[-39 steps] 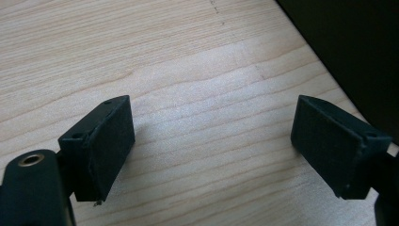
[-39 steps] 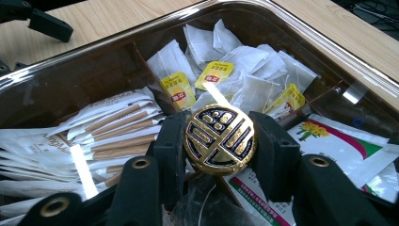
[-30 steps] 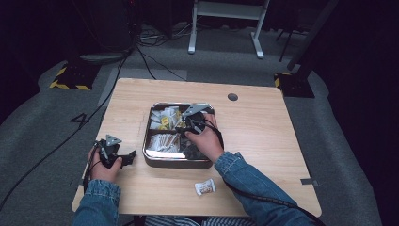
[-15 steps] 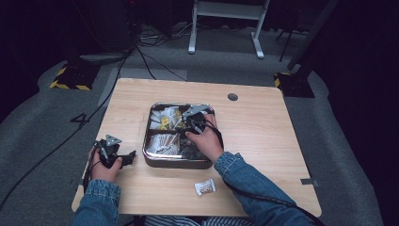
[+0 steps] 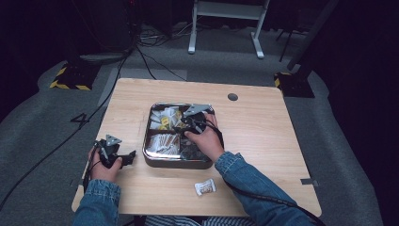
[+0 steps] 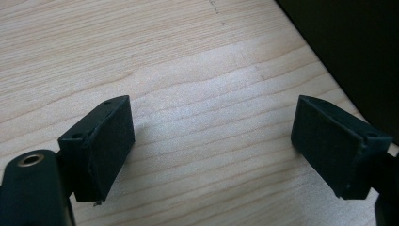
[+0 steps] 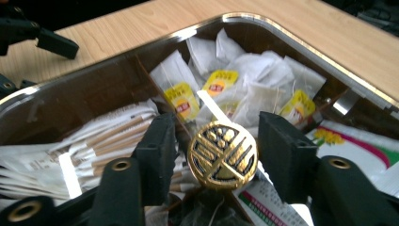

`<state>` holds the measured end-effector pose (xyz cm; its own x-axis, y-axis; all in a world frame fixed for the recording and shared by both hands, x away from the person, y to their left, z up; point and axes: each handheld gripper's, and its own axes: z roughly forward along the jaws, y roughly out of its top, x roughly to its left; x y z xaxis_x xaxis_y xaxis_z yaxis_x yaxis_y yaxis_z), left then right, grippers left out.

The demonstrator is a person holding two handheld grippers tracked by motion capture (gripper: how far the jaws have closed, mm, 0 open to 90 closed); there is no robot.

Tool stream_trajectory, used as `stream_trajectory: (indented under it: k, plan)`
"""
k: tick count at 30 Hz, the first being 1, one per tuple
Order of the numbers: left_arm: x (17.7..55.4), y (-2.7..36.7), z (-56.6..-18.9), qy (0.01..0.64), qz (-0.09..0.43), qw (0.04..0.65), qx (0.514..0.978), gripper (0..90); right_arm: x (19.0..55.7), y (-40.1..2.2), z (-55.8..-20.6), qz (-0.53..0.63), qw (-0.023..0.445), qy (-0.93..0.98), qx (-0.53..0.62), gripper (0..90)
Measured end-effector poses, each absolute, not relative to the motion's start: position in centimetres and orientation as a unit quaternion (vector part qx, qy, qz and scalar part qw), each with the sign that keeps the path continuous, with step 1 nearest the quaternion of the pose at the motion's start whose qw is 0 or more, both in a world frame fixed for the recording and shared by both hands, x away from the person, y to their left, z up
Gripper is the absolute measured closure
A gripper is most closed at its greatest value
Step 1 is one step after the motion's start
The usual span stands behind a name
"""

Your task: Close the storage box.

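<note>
Gold knob [image 7: 222, 156] at the centre of the divided steel tray [image 5: 153, 160], mid-desk [image 5: 263, 132], sits between the right claw [image 7: 221, 141] jaws. Jaws have just been opening, gap visible both sides, no pinch. Tea bags [image 7: 221, 82] in far compartment. Left claw [image 6: 211, 141] spread wide over bare desk, left of tray.

Gold-and-black patterned knob [image 7: 222, 156], white tea bags with yellow tags [image 7: 181, 100], shiny silver tray [image 5: 151, 160], pale wood table [image 5: 263, 127]
</note>
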<state>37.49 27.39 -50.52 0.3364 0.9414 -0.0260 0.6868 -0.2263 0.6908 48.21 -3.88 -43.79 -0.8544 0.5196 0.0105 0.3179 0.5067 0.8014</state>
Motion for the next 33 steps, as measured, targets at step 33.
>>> stream_trajectory:
  k: [33]
  plan:
    - [37.5,27.4,-50.5,0.538,0.203,0.312,0.756,14.1,46.4,-11.9,-38.6,0.461,0.135,0.842,0.244,29.2]
